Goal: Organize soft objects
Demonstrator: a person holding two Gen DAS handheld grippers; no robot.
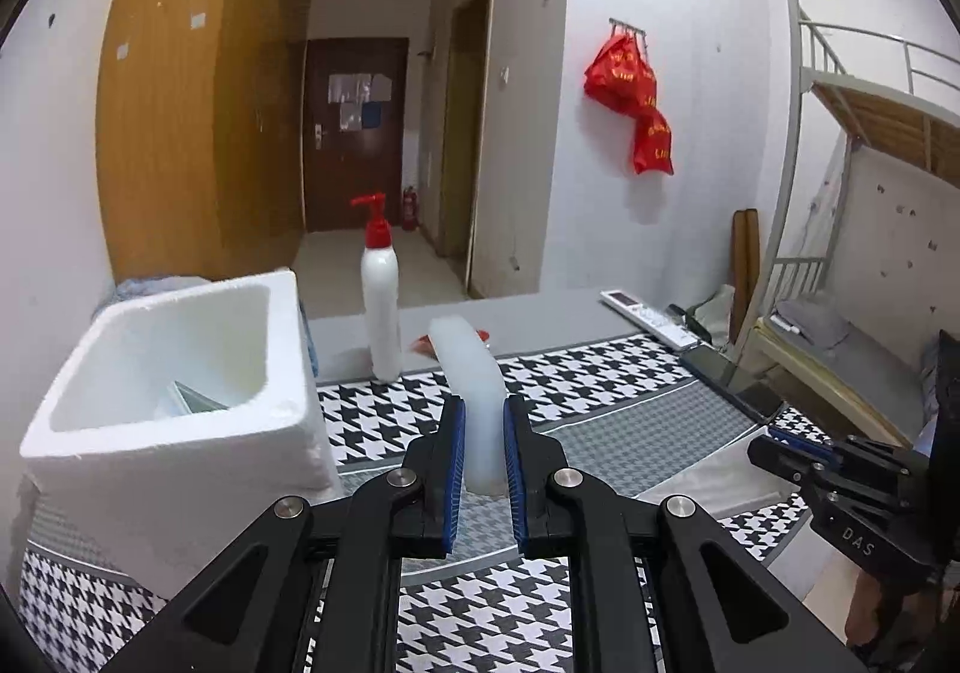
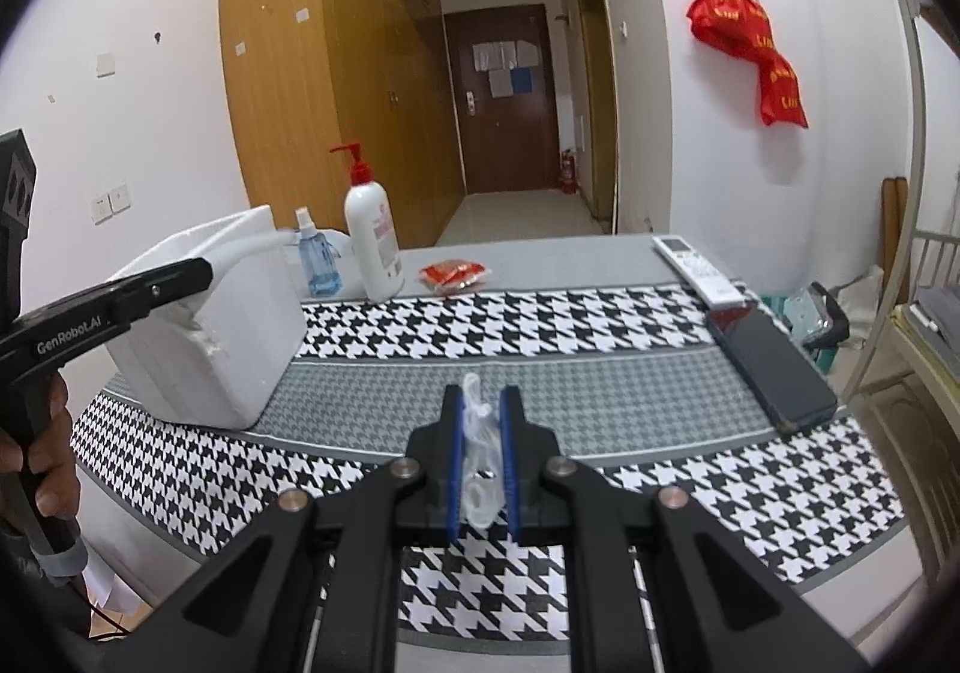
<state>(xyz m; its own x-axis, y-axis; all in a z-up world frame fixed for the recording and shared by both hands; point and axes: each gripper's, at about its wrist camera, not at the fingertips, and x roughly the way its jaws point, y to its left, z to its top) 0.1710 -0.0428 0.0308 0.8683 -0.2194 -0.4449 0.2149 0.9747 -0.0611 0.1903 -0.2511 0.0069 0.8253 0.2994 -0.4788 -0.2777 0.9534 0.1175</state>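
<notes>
My left gripper [image 1: 483,403] is shut on a soft white foam strip [image 1: 474,367] that curves up and away between its blue pads. It hangs just right of a white foam box [image 1: 180,433], which has a pale flat item lying inside. In the right wrist view the left gripper [image 2: 204,268] is at the box [image 2: 222,367], its strip [image 2: 252,247] arching over the rim. My right gripper [image 2: 482,394] is shut on a crumpled clear plastic piece [image 2: 480,433] above the houndstooth tablecloth [image 2: 600,325]. The right gripper [image 1: 774,445] also shows at the right edge of the left wrist view.
A white pump bottle with a red top [image 2: 372,241] and a blue spray bottle [image 2: 315,259] stand behind the box. A red packet [image 2: 453,274] lies on the grey far strip. A white remote [image 2: 696,268] and a dark phone [image 2: 768,367] lie at the table's right side. A bunk bed [image 1: 840,253] stands to the right.
</notes>
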